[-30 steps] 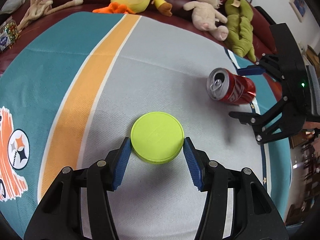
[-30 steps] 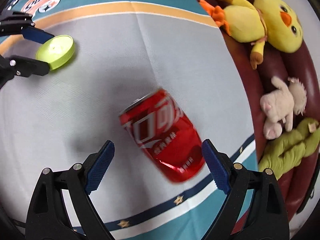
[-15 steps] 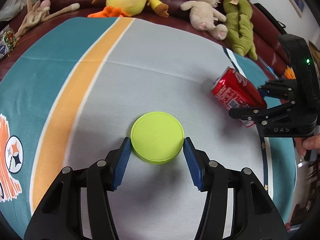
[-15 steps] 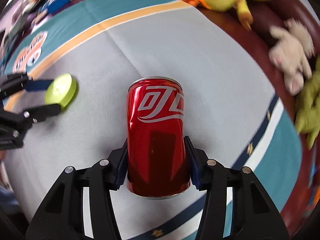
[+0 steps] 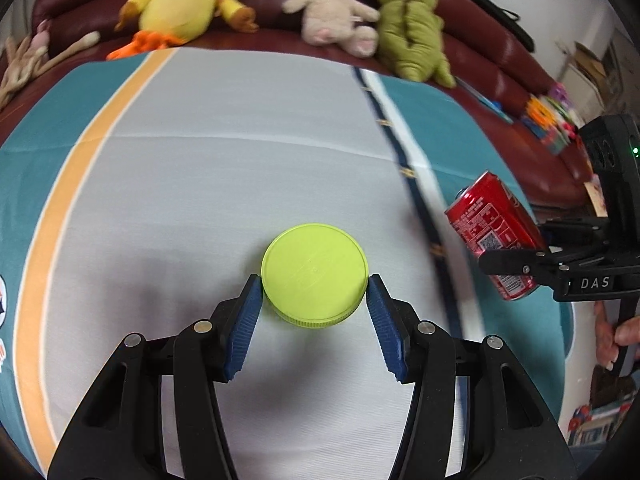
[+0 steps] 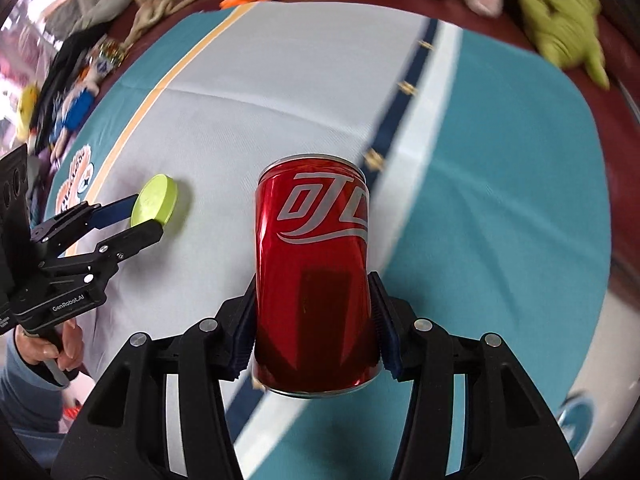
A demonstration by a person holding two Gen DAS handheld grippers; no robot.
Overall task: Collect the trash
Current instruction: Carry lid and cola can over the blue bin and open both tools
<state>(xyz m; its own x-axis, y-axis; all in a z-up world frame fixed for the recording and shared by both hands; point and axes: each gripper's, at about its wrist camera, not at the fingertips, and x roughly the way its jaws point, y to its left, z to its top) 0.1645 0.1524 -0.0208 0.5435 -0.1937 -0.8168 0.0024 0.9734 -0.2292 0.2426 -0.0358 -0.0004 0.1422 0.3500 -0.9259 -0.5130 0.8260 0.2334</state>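
- Our left gripper [image 5: 315, 300] clamps the lime-green lid [image 5: 315, 270] just above the blanket [image 5: 200, 184]; the shallow rim could slip.
- Our right gripper [image 6: 316, 320] pinches the red soda can [image 6: 316, 276], lifted; leftover liquid might spill.

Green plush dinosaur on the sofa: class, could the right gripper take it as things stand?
Probably not: the right gripper is shut on the red soda can, so its jaws are full. The green plush dinosaur lies uncovered beyond the blanket.

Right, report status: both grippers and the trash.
Left gripper shut on the lime-green lid. Right gripper shut on the red soda can, held off the blanket. Nothing blocking either.
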